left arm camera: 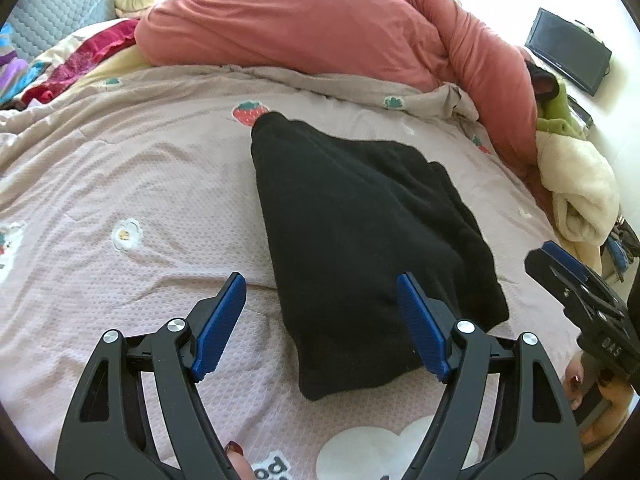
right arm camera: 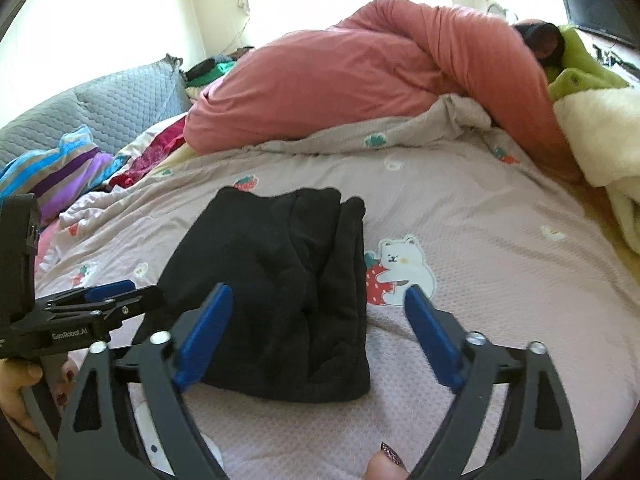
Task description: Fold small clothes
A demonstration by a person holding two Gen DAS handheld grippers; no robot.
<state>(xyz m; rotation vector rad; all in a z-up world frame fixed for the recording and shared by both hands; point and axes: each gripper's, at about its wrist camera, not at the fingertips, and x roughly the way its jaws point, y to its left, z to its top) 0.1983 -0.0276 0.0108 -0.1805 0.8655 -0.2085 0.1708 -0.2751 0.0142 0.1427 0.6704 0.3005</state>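
A black garment (left arm camera: 360, 232) lies folded into a thick stack on the pink patterned bedspread (left arm camera: 120, 184); it also shows in the right wrist view (right arm camera: 280, 272). My left gripper (left arm camera: 320, 284) is open and empty, just above the garment's near left edge. My right gripper (right arm camera: 320, 292) is open and empty, above the garment's near right corner. The right gripper's body shows at the right edge of the left wrist view (left arm camera: 580, 292). The left gripper shows at the left of the right wrist view (right arm camera: 116, 296).
A bulky salmon duvet (left arm camera: 304, 28) lies across the back of the bed. A cream and green blanket (left arm camera: 576, 176) is heaped at the right edge. Colourful clothes (right arm camera: 60, 168) and a grey quilted cushion (right arm camera: 120, 108) sit at the back left. A black monitor (left arm camera: 568, 48) stands far right.
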